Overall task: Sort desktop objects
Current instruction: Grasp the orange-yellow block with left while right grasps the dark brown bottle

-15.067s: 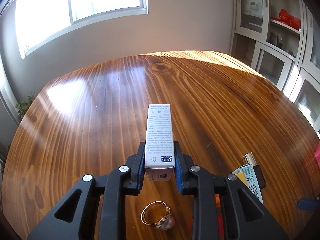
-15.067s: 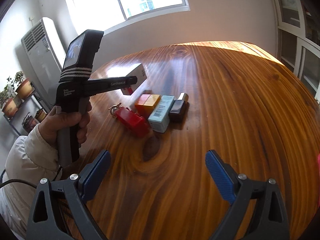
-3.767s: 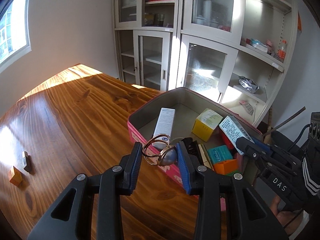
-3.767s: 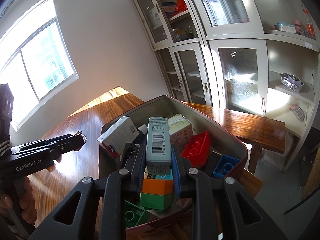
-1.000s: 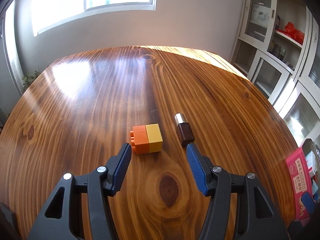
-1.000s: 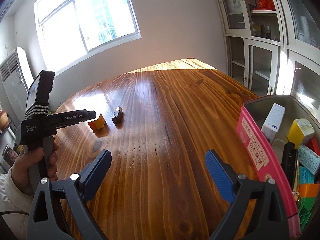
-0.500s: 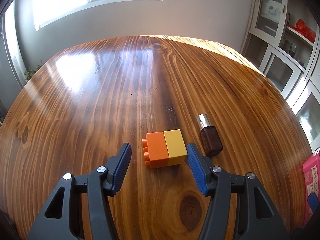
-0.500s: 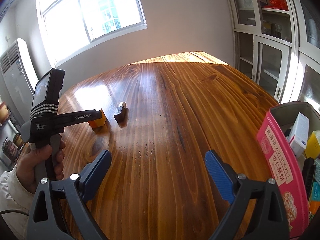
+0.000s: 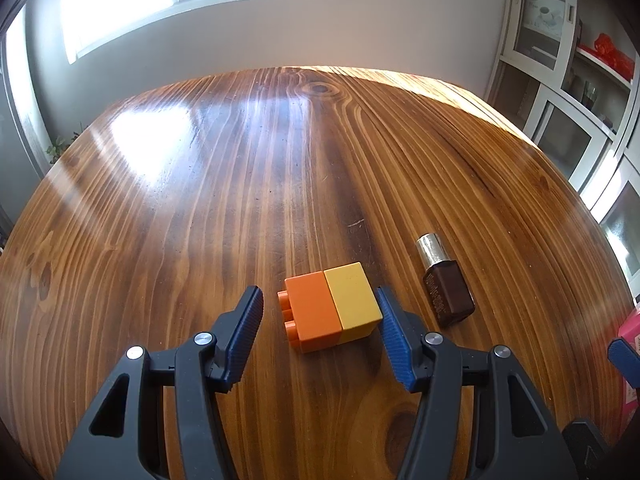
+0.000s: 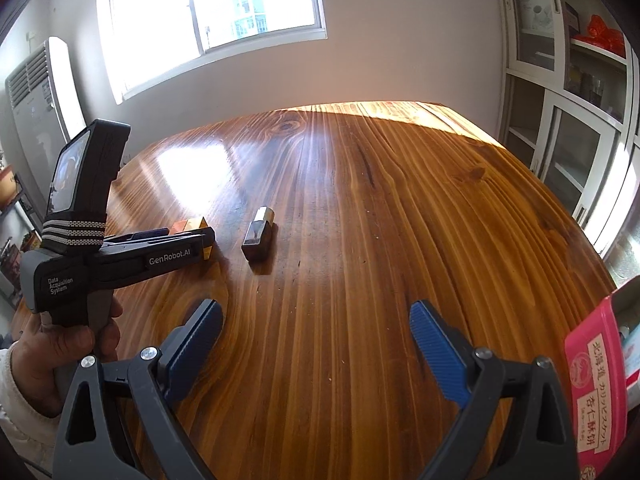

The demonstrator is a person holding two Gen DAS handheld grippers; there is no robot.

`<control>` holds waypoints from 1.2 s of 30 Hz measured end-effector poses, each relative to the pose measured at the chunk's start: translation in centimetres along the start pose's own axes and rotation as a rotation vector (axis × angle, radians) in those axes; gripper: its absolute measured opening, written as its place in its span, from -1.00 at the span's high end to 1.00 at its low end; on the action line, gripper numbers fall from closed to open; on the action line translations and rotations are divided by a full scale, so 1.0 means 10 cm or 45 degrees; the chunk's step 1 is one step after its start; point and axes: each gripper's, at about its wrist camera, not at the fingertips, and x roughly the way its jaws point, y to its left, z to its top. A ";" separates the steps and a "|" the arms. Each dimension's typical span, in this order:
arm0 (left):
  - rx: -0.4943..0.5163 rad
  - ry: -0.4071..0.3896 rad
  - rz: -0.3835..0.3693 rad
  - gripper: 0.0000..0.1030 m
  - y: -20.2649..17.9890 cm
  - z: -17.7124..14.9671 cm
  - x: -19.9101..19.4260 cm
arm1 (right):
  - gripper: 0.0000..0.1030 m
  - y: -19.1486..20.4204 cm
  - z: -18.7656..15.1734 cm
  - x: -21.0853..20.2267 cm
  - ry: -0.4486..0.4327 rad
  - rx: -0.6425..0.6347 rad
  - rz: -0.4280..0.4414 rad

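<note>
An orange-and-yellow toy brick block [image 9: 332,306] lies on the wooden table [image 9: 224,184]. My left gripper [image 9: 320,312] is open with one finger on each side of the block; its right finger stands at the yellow end. A small brown bottle with a silver cap [image 9: 444,280] lies just right of the block. In the right wrist view the block [image 10: 192,226] shows behind the left gripper, and the bottle [image 10: 258,238] lies beside it. My right gripper [image 10: 316,332] is open and empty, well short of the bottle.
A pink tin box [image 10: 598,384] stands at the table's right edge and shows as a sliver in the left wrist view [image 9: 630,332]. Glass cabinets [image 10: 576,80] stand at the right. A white heater [image 10: 36,92] stands at the left under the window.
My left gripper has moved forward and down, so the block now sits between its open fingers. My right gripper has swung left, away from the tin box, toward the bottle.
</note>
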 end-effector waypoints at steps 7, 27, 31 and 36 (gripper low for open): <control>0.009 -0.002 -0.003 0.00 0.01 0.00 -0.02 | -0.87 0.12 0.08 0.25 0.036 -0.054 0.024; -0.085 -0.055 0.046 0.00 0.26 0.10 -0.10 | 0.06 0.45 0.38 0.92 0.173 -0.108 0.091; -0.081 -0.047 0.049 0.00 0.25 0.09 -0.08 | 0.20 0.44 0.43 0.99 0.182 -0.099 0.088; -0.075 -0.035 0.050 0.00 0.23 0.07 -0.06 | 0.50 0.43 0.45 1.00 0.185 -0.105 0.080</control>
